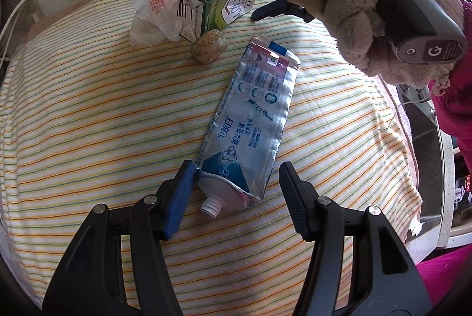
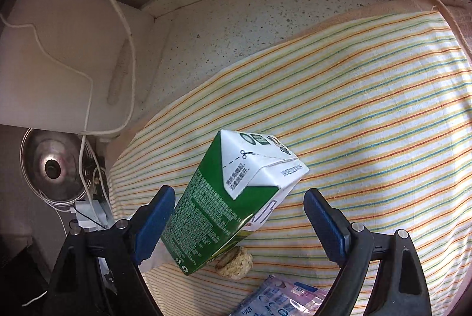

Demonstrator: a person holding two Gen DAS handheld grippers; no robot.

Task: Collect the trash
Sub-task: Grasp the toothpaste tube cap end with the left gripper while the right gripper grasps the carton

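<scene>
Trash lies on the striped cloth (image 1: pixel 88 115): a flattened toothpaste tube (image 1: pixel 250 121) at its middle, with a cork (image 1: pixel 209 46), green milk carton (image 1: pixel 218 0) and crumpled wrapper (image 1: pixel 153 3) beyond. The left gripper (image 1: pixel 236 183) is spread around the tube's neck end; the right gripper (image 2: pixel 239 215) is spread around the carton (image 2: pixel 233 198).

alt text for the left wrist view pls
The open left gripper straddles the uncapped neck of a flattened silver-blue toothpaste tube on a striped cloth. Behind lie a green-white carton, crumpled plastic wrapper and beige cork.
</scene>
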